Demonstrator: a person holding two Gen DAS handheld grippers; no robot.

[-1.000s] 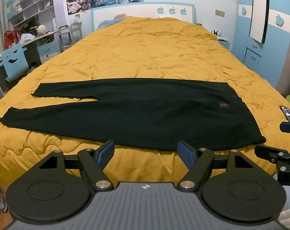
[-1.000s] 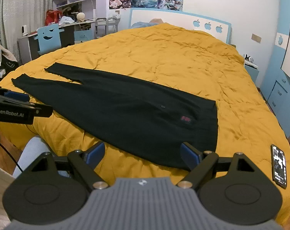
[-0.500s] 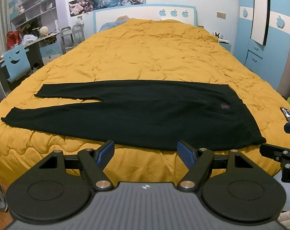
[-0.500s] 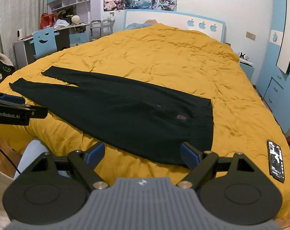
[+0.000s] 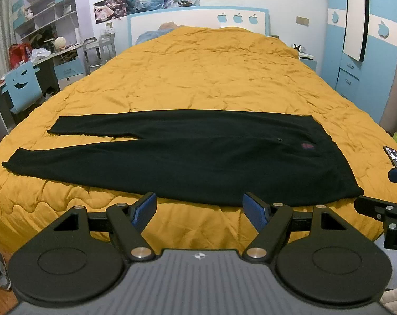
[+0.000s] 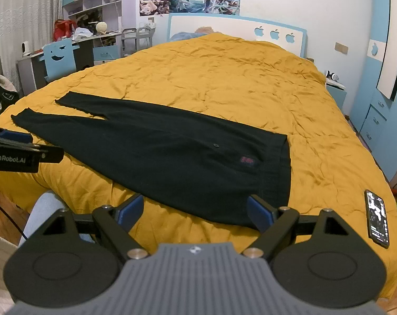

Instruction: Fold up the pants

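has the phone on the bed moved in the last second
No. The phone lies in the same spot on the yellow quilt, right of the pants; only the camera shifted.

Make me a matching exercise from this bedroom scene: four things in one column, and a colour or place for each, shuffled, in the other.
Things:
1. pants
2. quilt
3. phone
4. chair

Descriptions:
A. mustard yellow, covering the bed
B. light blue, with a smiling face cut out
C. black, spread flat with legs pointing left
D. on the quilt, right of the waistband

Pairs: 1-C, 2-A, 3-D, 4-B
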